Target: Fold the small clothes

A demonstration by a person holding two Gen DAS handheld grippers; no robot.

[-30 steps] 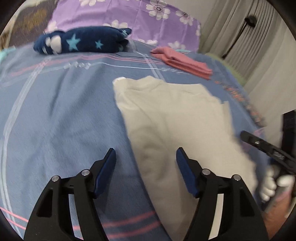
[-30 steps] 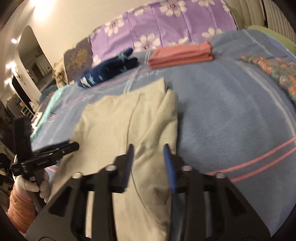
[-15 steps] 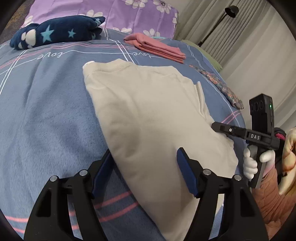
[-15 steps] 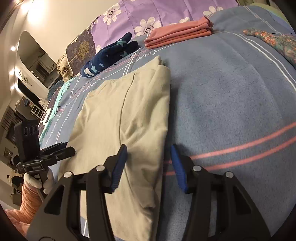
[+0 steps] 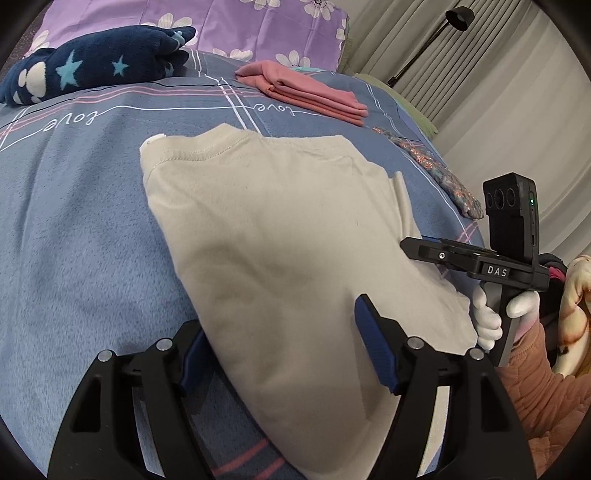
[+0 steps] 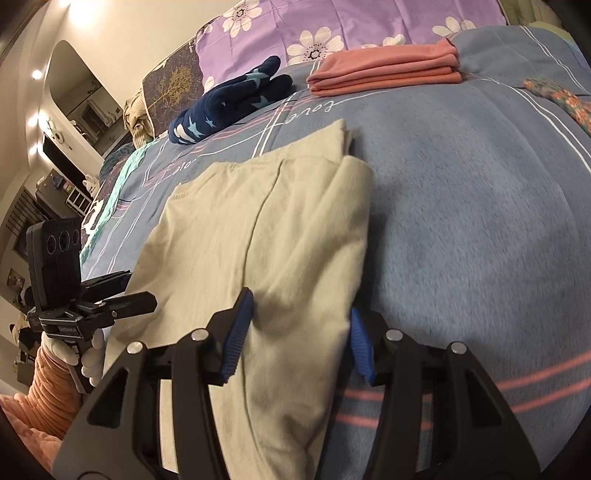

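A cream T-shirt [image 5: 280, 236] lies on the blue blanket [image 5: 74, 229], its sides folded in; it also shows in the right wrist view [image 6: 258, 236]. My left gripper [image 5: 282, 339] is open, its jaws straddling the shirt's near left edge. My right gripper [image 6: 299, 332] is open, its jaws straddling the shirt's near right folded edge. Each gripper shows in the other's view: the right one [image 5: 417, 245] and the left one [image 6: 125, 291]. How far the cloth sits between the pads is hidden.
A folded pink garment [image 5: 306, 92] and a navy star-print garment [image 5: 96, 70] lie at the far end before a purple flowered pillow [image 5: 236, 26]. A floral cloth [image 5: 436, 166] lies at the right edge. Curtains and a floor lamp [image 5: 458, 16] stand beyond.
Both grippers have moved to the shirt's near end, and each now has a side edge between its jaws. The right gripper has opened wider.
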